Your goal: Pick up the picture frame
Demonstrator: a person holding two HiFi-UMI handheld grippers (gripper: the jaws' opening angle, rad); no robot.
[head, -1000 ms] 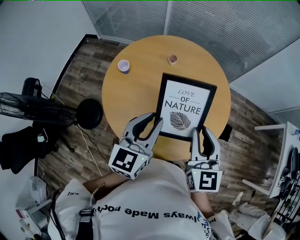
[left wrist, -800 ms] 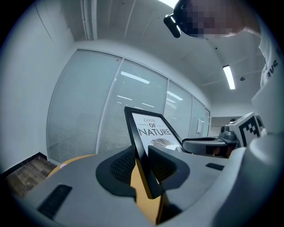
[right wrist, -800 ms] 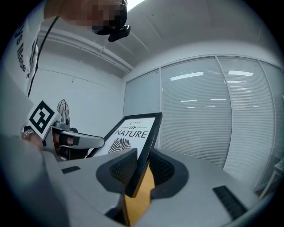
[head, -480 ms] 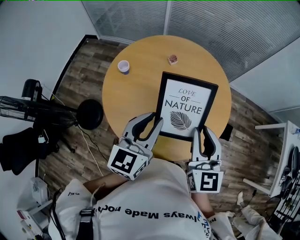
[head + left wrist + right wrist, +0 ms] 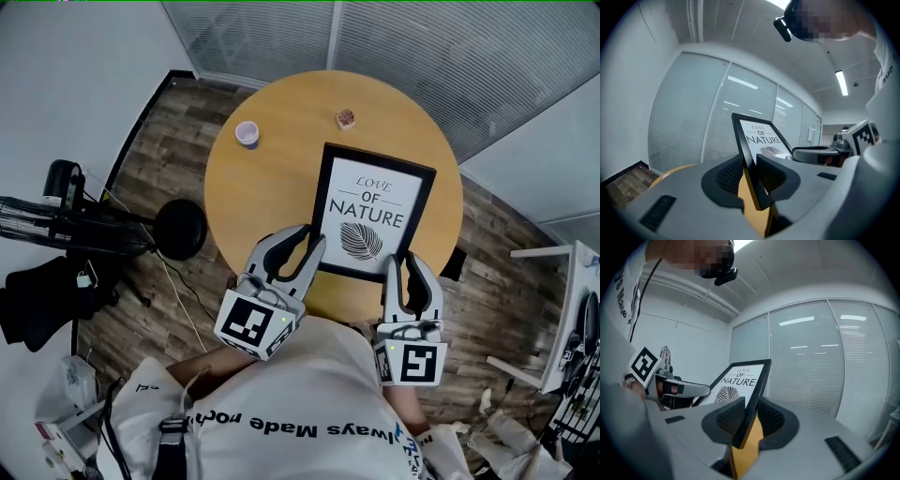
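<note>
Two grippers on one frame, and we sweep across from the left. Far left, out on the plank floor (image 5: 155, 169), a black fan (image 5: 66, 223) sits with a round black base (image 5: 180, 228) just beside it, both clear of the round wooden table (image 5: 267, 183). On the table's left side a small pale cup (image 5: 247, 132) stands alone, well apart from everything else.

Now our left gripper (image 5: 312, 236). It reaches in over the near edge of the table, and its jaws have closed in on the lower left corner of the picture frame (image 5: 373, 211). In the left gripper view the black border runs up between the two ribbed pads, both pads against it, with tabletop showing below.

The frame itself is over the near half of the table, black-edged, with a white print reading LOVE OF NATURE above a leaf. It is tilted back with its top edge raised. Whether its bottom edge touches the wood, we cannot tell. Beyond its top edge a small brownish thing (image 5: 346, 117) lies near the far rim.

On to our right gripper (image 5: 403, 261), and it is the same story at the lower right corner. The jaws are drawn in on the border, a pad on either side of it, nothing else between them.
</note>
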